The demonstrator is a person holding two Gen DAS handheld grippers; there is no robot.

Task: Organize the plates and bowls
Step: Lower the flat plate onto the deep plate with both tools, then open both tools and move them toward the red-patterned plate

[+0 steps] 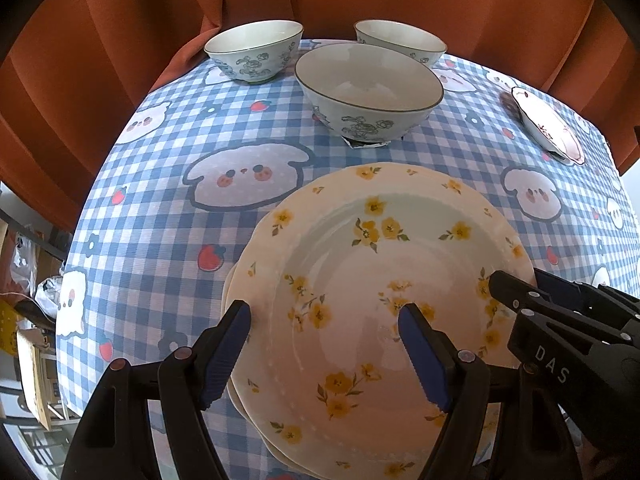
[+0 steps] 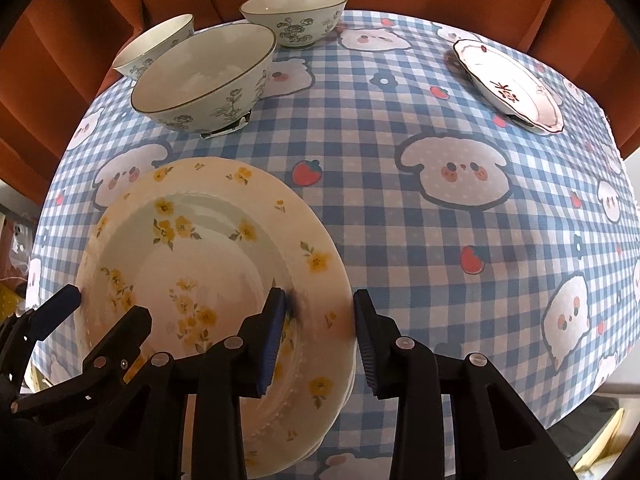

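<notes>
A stack of cream plates with yellow flowers [image 1: 384, 288] [image 2: 208, 276] lies at the table's near edge. My left gripper [image 1: 326, 320] is open, its jaws straddling the stack's left rim. My right gripper [image 2: 320, 312] is open, its jaws straddling the right rim; it also shows in the left wrist view [image 1: 520, 296]. Three pale floral bowls stand beyond: a large near one [image 1: 370, 92] [image 2: 204, 76], one at back left [image 1: 254, 50] [image 2: 154, 46], and one at back right [image 1: 400, 40] [image 2: 294, 14]. A white plate with red marks [image 1: 548, 124] [image 2: 508, 84] lies far right.
The table carries a blue checked cloth [image 2: 400, 240] with cartoon dogs and strawberries. An orange curtain [image 1: 120, 40] hangs close behind the table. Cluttered shelves [image 1: 32, 320] show past the left table edge.
</notes>
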